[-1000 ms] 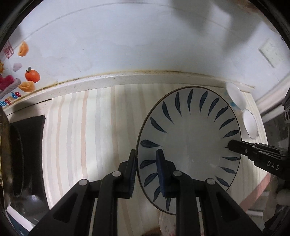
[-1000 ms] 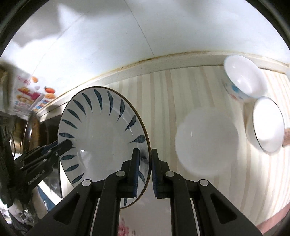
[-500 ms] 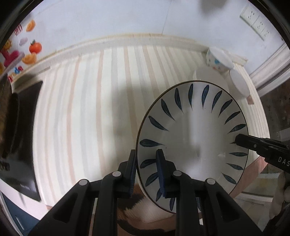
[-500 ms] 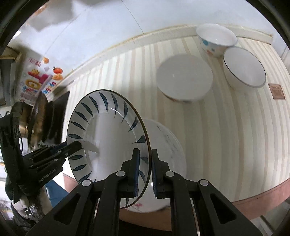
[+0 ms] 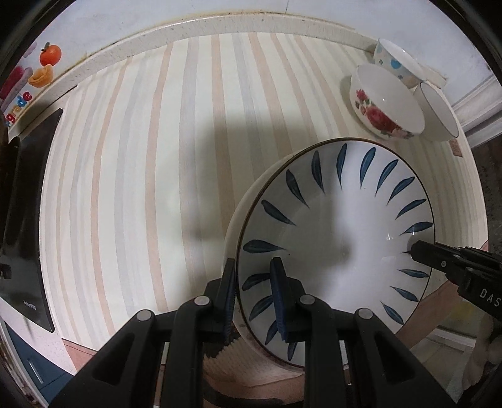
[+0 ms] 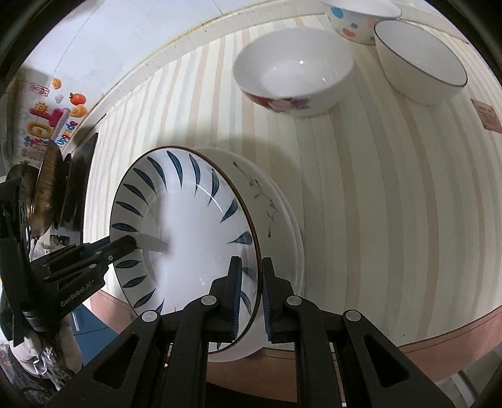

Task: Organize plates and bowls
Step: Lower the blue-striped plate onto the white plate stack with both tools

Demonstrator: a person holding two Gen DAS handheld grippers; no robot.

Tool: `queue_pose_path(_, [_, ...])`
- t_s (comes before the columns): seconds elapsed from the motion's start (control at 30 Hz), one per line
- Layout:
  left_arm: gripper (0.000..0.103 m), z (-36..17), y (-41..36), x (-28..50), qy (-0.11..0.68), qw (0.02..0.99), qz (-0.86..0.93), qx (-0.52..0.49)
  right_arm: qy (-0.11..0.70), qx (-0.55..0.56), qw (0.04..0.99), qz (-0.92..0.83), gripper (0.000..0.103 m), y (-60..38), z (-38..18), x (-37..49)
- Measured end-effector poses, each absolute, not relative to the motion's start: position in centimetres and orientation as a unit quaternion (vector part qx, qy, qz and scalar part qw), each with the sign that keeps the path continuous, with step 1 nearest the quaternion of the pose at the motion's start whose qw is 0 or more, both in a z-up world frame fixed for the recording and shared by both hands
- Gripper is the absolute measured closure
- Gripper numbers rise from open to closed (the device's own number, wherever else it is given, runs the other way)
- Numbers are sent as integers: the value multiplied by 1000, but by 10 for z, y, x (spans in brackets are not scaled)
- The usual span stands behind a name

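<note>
A white plate with blue leaf marks [image 5: 339,238] [image 6: 185,229] is held by both grippers at opposite rims. My left gripper [image 5: 252,292] is shut on its left rim; my right gripper [image 6: 251,288] is shut on its right rim. The plate hangs just above a larger white plate [image 6: 276,219] [image 5: 238,213] near the table's front edge. A rose-patterned bowl [image 5: 386,106] [image 6: 295,75], a dark-rimmed white bowl [image 5: 436,113] [image 6: 420,66] and a dotted bowl [image 5: 395,66] [image 6: 354,22] stand at the back right.
The striped tabletop [image 5: 141,175] [image 6: 376,204] meets a white wall at the back. A black induction cooker [image 5: 22,226] sits at the left, with a pan [image 6: 47,185] on it. A small brown label [image 6: 486,114] lies at the right edge.
Both grippers have carried the blue-leaf plate down and toward the table's front, over the larger white plate. The bowls now look nearer in both views.
</note>
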State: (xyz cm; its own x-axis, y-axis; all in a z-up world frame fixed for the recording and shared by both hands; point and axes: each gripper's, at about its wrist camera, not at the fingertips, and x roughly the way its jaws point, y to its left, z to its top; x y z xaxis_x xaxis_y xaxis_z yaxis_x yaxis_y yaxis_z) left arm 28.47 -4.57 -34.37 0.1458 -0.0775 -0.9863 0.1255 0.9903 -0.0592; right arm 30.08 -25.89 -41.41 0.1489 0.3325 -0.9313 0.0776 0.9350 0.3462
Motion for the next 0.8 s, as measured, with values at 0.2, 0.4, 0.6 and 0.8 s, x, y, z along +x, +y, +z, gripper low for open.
queue_pose_path(0.2, [84, -346, -51, 290, 651, 756, -63, 27, 650, 163, 738, 83, 89, -263, -421, 303])
queue_pose_path(0.4, [84, -352, -57, 288, 652, 755, -62, 32, 653, 163, 736, 79, 89, -261, -424, 306])
queue_pose_path(0.6, [84, -355, -61, 287, 652, 755, -62, 35, 655, 162, 734, 79, 89, -259, -426, 305])
queue_pose_path(0.8, [84, -356, -60, 285, 655, 752, -61, 28, 659, 160, 731, 78, 89, -256, -426, 306])
